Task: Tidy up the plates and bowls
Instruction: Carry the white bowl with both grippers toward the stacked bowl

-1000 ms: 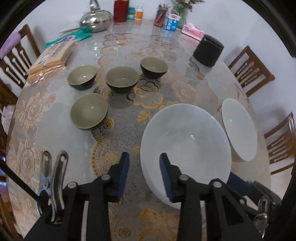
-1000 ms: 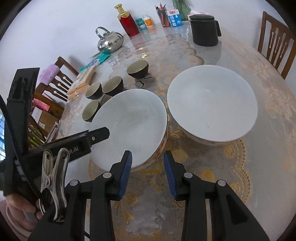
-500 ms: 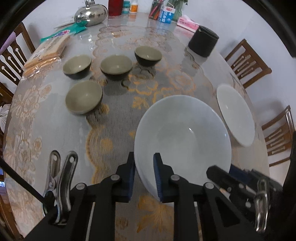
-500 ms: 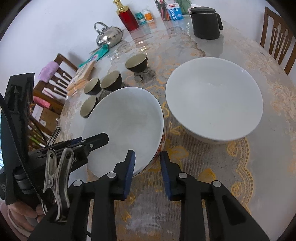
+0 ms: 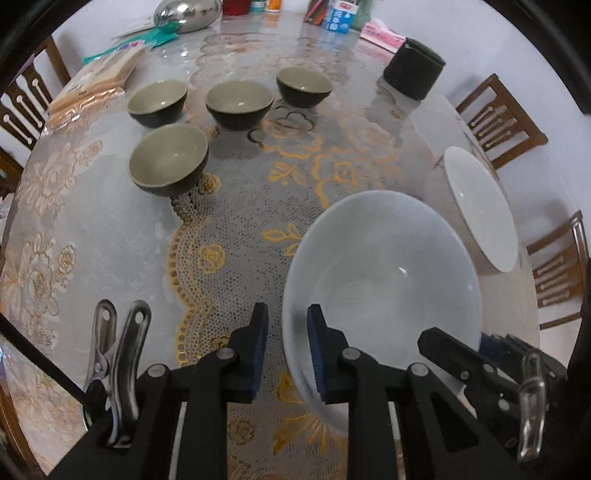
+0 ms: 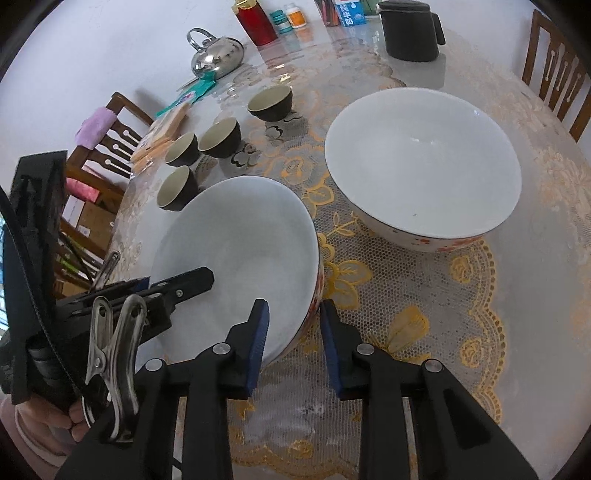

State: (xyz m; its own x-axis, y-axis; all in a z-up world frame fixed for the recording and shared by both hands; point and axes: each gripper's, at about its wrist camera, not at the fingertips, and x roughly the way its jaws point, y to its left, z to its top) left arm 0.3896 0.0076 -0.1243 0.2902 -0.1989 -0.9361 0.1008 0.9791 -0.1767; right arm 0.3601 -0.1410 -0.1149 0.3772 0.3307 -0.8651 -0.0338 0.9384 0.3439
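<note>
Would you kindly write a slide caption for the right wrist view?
Both hand-held grippers clamp opposite rims of the near white bowl; a second white bowl and four dark bowls sit beyond.

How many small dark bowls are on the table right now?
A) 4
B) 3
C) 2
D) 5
A: four small dark bowls sit apart in the left wrist view, beyond the large white bowl.

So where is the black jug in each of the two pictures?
Left wrist view: the black jug stands at the upper right, beyond the small dark bowls.
Right wrist view: the black jug is at the top, right of centre, behind the far white bowl.
Shared landmark: the steel kettle.
</note>
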